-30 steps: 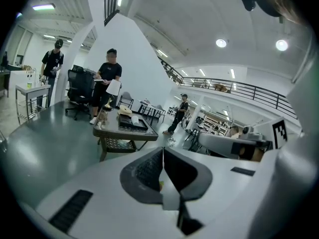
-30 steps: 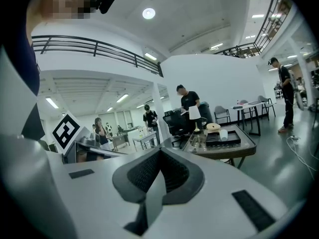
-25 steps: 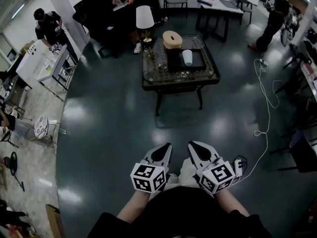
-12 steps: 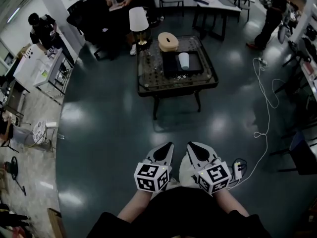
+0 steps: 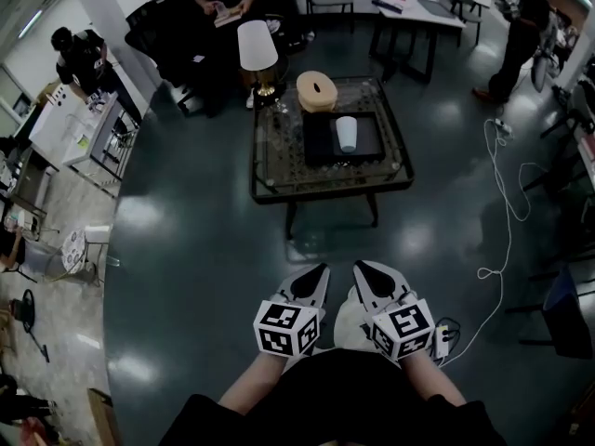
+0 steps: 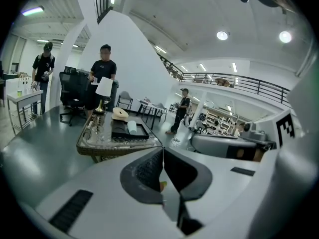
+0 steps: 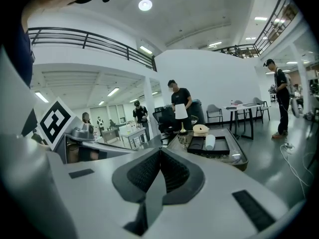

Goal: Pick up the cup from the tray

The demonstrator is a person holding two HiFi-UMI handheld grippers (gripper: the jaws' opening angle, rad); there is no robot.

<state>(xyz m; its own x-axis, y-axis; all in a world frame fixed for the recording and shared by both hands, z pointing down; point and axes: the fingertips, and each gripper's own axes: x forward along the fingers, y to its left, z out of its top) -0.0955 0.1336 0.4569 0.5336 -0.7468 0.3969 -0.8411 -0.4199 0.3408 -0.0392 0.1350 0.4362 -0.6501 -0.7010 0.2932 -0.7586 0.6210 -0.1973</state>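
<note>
A white cup (image 5: 346,134) stands in a black tray (image 5: 321,147) on a glass-topped coffee table (image 5: 279,170), far ahead of me across the dark floor. The cup (image 6: 131,127) also shows in the left gripper view and, as a small white cup (image 7: 210,142), in the right gripper view. My left gripper (image 5: 319,272) and right gripper (image 5: 357,268) are held side by side low in the head view, close to my body. Both have their jaws shut with nothing between them. Neither is near the table.
On the table stand a lamp with a white shade (image 5: 257,46) and a round tan box (image 5: 316,91). People stand or sit behind the table and at a desk (image 5: 70,119) on the left. A white cable (image 5: 497,203) trails over the floor on the right. Chairs and a table (image 5: 409,7) stand at the back.
The coffee table with tray and cup has drawn nearer and shifted lower in the head view. Both grippers keep their place in front of my body, still shut.
</note>
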